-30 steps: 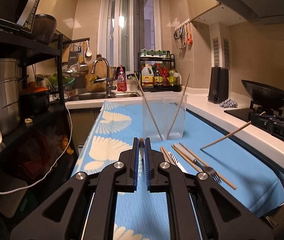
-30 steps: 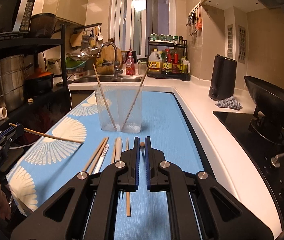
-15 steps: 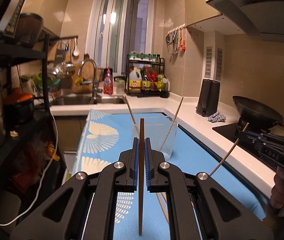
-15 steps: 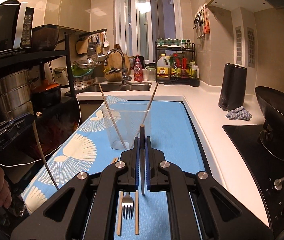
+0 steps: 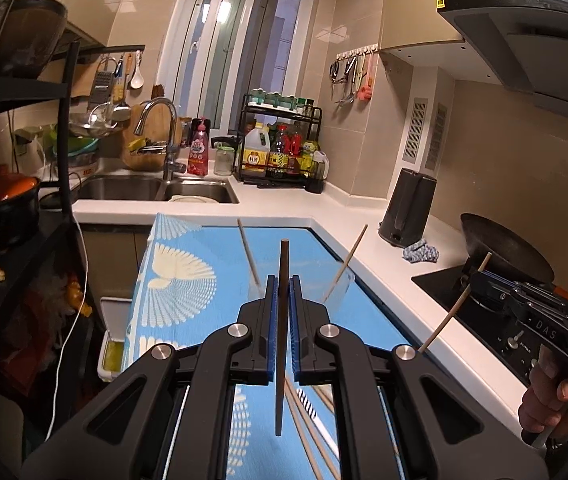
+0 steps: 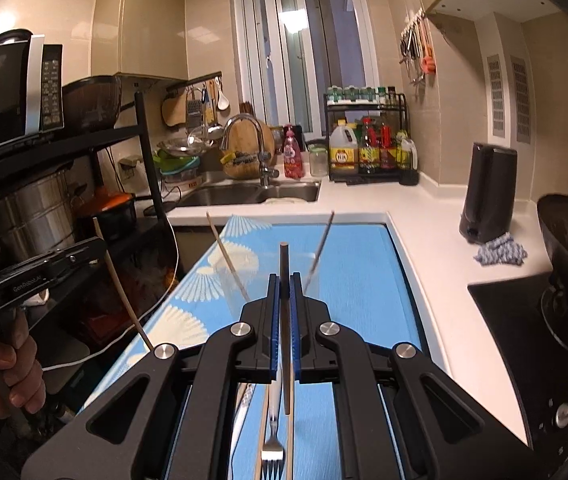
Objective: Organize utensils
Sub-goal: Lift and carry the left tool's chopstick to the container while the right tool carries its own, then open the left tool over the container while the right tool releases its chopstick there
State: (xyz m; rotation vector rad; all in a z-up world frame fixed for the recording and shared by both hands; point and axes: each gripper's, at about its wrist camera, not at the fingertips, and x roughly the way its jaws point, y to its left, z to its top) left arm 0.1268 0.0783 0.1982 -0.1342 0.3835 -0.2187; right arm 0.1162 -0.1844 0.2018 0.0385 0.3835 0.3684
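Both grippers are raised above the blue mat (image 5: 187, 320), each tipped a little downward toward the clear cup (image 6: 267, 276) that stands on the mat's far half. The left gripper (image 5: 282, 280) has its fingers pinched narrow on a chopstick (image 5: 281, 320), which stands nearly upright between the blue pads, its top poking above the fingertips and its lower end hanging free above the mat. The right gripper (image 6: 282, 278) is clamped the same way on a second chopstick (image 6: 285, 340), also nearly upright, with its lower end dangling over the fork (image 6: 272, 440) lying on the mat below. In the left view the right gripper (image 5: 484, 280) shows at the right edge, over the stove (image 5: 496, 320), held by a hand (image 5: 560, 400) wrapped round its grip from beneath; its chopstick (image 5: 454, 312) slants down and to the left. In the right view the left gripper (image 6: 95, 246) shows at the left edge beside the black rack (image 6: 147, 160), held by a hand (image 6: 3, 368) low in the corner, and its chopstick (image 6: 123, 292) slants down toward the mat's edge. Two chopsticks (image 5: 248, 252) already lean in the cup, crossing outward to opposite sides. More chopsticks (image 5: 308, 432) and a striped utensil (image 5: 310, 412) lie loose on the mat beneath the left gripper.
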